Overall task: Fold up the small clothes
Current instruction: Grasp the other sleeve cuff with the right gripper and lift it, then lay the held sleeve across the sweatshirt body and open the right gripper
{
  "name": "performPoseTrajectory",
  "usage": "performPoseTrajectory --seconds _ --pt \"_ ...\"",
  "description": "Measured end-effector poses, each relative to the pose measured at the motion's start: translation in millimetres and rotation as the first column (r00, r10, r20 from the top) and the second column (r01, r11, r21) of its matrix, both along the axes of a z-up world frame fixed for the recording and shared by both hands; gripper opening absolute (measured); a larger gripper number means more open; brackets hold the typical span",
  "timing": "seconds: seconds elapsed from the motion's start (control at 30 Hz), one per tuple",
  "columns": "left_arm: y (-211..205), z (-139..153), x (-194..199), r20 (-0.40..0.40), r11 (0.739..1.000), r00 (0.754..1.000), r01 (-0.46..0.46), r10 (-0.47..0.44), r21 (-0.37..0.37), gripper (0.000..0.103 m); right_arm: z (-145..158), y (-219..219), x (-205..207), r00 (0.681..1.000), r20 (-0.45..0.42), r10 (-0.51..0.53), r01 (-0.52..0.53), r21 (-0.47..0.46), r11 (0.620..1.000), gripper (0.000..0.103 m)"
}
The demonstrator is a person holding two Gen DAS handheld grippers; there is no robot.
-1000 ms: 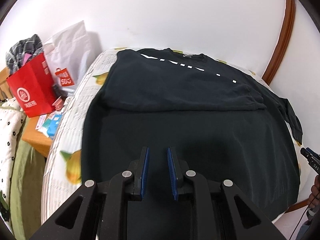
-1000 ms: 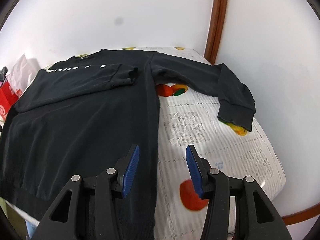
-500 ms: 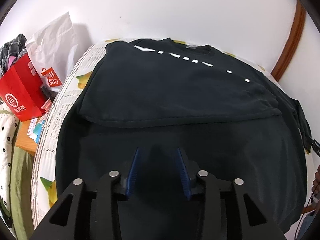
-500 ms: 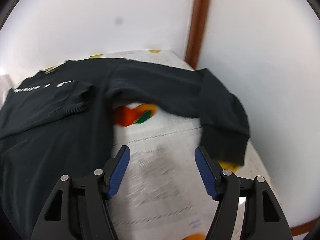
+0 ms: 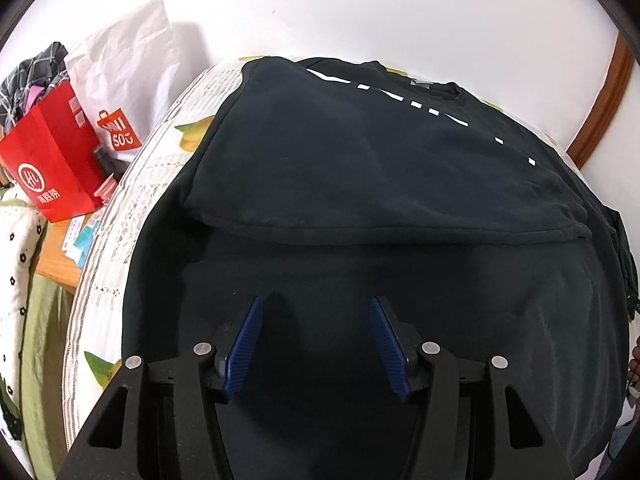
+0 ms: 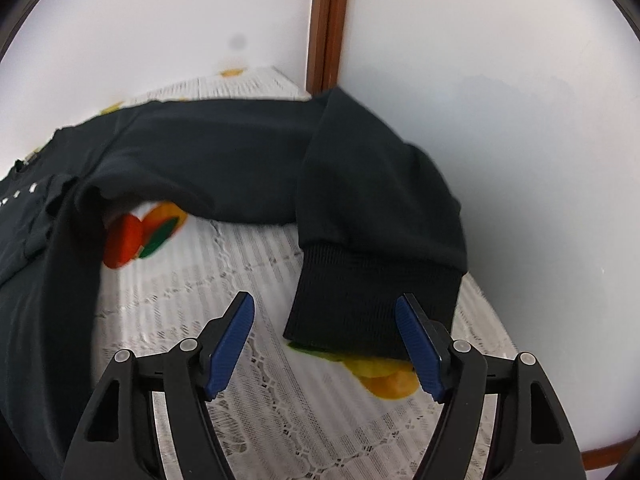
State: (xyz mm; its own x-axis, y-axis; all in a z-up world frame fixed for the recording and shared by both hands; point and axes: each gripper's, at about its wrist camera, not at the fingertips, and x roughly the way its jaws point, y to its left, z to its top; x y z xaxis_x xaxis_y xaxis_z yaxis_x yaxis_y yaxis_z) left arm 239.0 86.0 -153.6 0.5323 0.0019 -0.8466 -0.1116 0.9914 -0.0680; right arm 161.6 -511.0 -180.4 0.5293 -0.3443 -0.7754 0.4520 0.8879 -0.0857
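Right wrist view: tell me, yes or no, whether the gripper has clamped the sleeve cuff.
No: the right gripper is opening, and the cuff lies between its pads unpinched.

Bright, even light; fisheye-bent edges; slight blur in right view.

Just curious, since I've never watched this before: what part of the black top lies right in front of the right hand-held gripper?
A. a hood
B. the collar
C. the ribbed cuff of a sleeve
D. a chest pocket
C: in the right wrist view the ribbed cuff ending the black sleeve lies on the white bedspread, just ahead of the right hand-held gripper, whose jaws are opening.
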Motion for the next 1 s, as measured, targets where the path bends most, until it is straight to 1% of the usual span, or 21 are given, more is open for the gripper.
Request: performPoseTrajectory --seconds 0.07,0.13,0.17,0.2,0.23,0.27,0.37,0.43,0.53,0.63,0.73,0.8,0.87,1.0 --pt "1 -1 -1 -0.002 1.0 1.0 0.001 -0.001 0.004 0.053 -3 -2 1 1.0 0.008 -0.006 0.006 -0.007 1.0 0.072" --pt "1 0 -2 -0.001 1.0 1.0 0.003 -0.003 0.008 0.053 -4 -5 3 1.0 0.016 -0.013 0.013 0.004 1.0 0.065" --pt "2 0 -3 0.001 1.0 1.0 0.003 -0.003 0.007 0.053 -4 -7 3 1.0 0.018 -0.017 0.017 0.013 1.0 0.05" --pt "3 1 -4 0.003 1.0 1.0 0.0 0.0 0.004 0.053 -3 -8 3 1.0 0.016 -0.023 0.023 0.011 1.0 0.027" --pt "4 1 -5 0.005 1.0 1.0 -0.002 0.002 0.0 0.053 -2 -7 4 1.0 0.005 -0.026 0.026 0.003 1.0 0.018" --pt "5 1 -7 0.006 1.0 1.0 -0.003 0.003 -0.005 0.053 0 -7 5 1.0 -0.011 -0.022 0.022 0.001 1.0 0.014" --pt "9 0 -14 0.004 1.0 1.0 -0.004 0.004 0.002 0.053 11 -4 7 0.999 -0.01 -0.035 0.036 0.014 0.999 0.012" --pt "11 -1 -19 0.001 1.0 1.0 0.001 -0.001 0.027 0.053 27 4 6 0.999 0.029 -0.018 0.017 0.022 1.0 0.011" --pt "15 -2 -27 -0.009 0.998 1.0 0.011 -0.01 0.062 0.053 59 30 5 0.996 0.086 0.031 -0.033 0.018 0.999 0.011" --pt "22 -2 -37 0.002 0.998 1.0 0.017 -0.017 0.063 0.053 88 64 12 0.986 0.129 0.101 -0.105 0.026 0.994 0.01" --pt "29 -4 -44 0.005 0.999 1.0 0.026 -0.027 0.038 0.053 114 106 25 0.968 0.173 0.185 -0.192 0.026 0.981 0.01" --pt "32 -7 -49 0.005 0.999 0.999 0.034 -0.035 0.035 0.053 127 131 34 0.954 0.192 0.228 -0.237 0.022 0.971 0.01" --pt "35 -8 -54 0.009 0.999 0.999 0.036 -0.036 0.026 0.053 140 161 43 0.935 0.214 0.283 -0.295 0.023 0.955 0.01" --pt "42 -8 -59 0.026 0.999 0.999 0.038 -0.037 -0.021 0.053 162 226 62 0.89 0.244 0.385 -0.403 0.027 0.915 0.01"
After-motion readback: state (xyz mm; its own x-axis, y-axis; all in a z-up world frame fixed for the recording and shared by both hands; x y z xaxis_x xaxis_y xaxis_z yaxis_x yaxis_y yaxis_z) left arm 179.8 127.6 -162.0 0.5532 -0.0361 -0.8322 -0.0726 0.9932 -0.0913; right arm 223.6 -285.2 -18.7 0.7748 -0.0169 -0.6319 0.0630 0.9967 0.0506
